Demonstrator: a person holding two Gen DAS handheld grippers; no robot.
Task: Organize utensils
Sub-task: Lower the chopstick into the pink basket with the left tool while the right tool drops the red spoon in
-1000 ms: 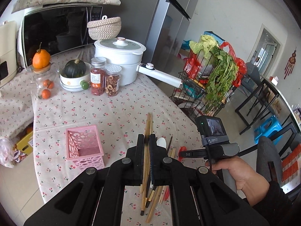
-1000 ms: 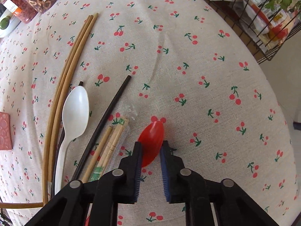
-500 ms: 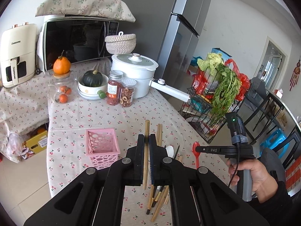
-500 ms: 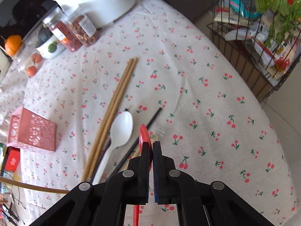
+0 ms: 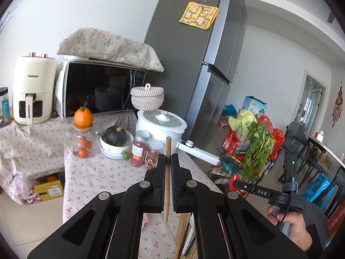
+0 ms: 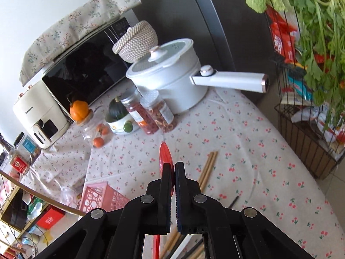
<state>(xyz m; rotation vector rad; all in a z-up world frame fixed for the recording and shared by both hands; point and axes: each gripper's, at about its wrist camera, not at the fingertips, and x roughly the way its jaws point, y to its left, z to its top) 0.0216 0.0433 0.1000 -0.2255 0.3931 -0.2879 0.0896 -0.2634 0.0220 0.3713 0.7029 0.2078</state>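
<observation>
My left gripper (image 5: 168, 158) clamped on wooden chopstick (image 5: 167, 172), held upright above cherry-print tablecloth (image 6: 248, 151). My right gripper (image 6: 172, 168) pinched red spoon (image 6: 165, 155), bowl up, near pink basket (image 6: 101, 196); other chopsticks (image 6: 208, 166) lay on cloth.

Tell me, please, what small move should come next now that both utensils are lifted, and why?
Probably carry the red spoon over to the pink basket and lower it in. The right hand-held gripper is shut on the spoon, clear of the tablecloth, and the basket stands open just to its left. The left hand-held gripper holds a wooden chopstick, which could follow.
</observation>
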